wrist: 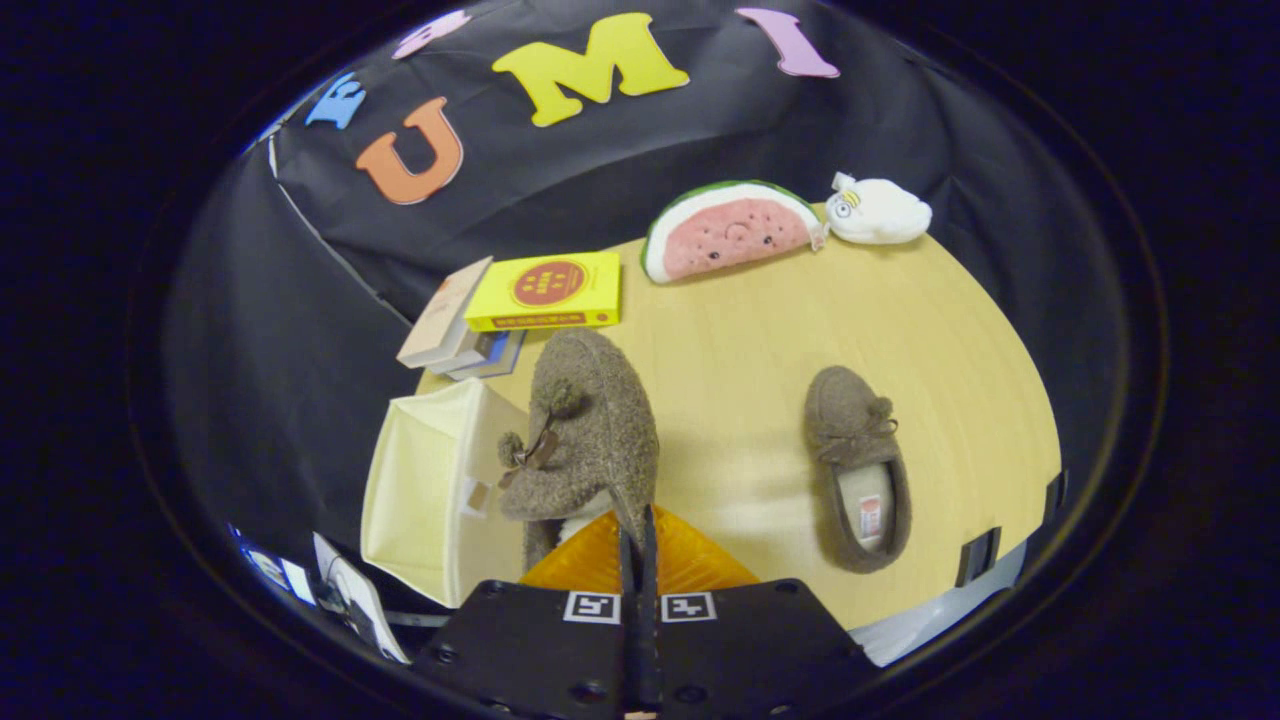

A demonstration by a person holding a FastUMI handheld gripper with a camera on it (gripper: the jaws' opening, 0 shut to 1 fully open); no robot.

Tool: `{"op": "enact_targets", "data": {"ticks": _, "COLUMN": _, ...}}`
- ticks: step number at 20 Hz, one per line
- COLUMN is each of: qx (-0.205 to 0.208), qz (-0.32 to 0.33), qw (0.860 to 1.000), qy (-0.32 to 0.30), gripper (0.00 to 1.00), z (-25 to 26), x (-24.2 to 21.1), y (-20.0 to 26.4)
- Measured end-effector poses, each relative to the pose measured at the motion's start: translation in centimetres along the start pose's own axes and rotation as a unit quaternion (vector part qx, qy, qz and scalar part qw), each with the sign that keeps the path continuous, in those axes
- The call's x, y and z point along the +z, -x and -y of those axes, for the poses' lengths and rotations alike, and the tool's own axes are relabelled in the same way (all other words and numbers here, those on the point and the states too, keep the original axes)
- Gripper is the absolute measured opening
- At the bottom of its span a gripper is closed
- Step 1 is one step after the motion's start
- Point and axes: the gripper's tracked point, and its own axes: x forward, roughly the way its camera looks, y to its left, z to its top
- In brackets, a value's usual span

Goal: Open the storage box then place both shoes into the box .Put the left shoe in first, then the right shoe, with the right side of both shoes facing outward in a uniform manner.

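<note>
A brown fuzzy slipper [590, 430] with a small bow hangs in the air just ahead of my gripper [638, 525], whose two fingers are pressed together on the edge of its opening. The slipper's toe points away from me and it tilts toward the cream fabric storage box [425, 490], which stands open beside it to the left. The second brown slipper [858, 465] lies flat on the wooden table [750, 330] to the right, sole down, its opening facing me.
Behind the box lie a yellow box [548, 290] and stacked books [455, 330]. A watermelon plush [730, 230] and a white plush [878, 210] rest at the table's far edge. The black cloth wall rises behind.
</note>
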Motion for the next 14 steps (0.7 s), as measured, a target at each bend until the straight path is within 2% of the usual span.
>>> {"op": "enact_targets", "data": {"ticks": 3, "qx": 0.036, "qz": 0.025, "qw": 0.999, "qy": -0.001, "gripper": 0.0, "z": -5.4, "x": 0.9, "y": 1.1}}
{"op": "enact_targets", "data": {"ticks": 8, "qx": 0.067, "qz": 0.018, "qw": 0.997, "qy": 0.034, "gripper": 0.0, "z": -13.3, "x": -1.3, "y": -1.1}}
{"op": "enact_targets", "data": {"ticks": 10, "qx": 0.068, "qz": 0.015, "qw": 0.997, "qy": 0.035, "gripper": 0.0, "z": -16.1, "x": -2.5, "y": -2.8}}
{"op": "enact_targets", "data": {"ticks": 14, "qx": 0.038, "qz": 0.038, "qw": 0.997, "qy": 0.047, "gripper": 0.0, "z": -19.1, "x": -3.7, "y": -6.9}}
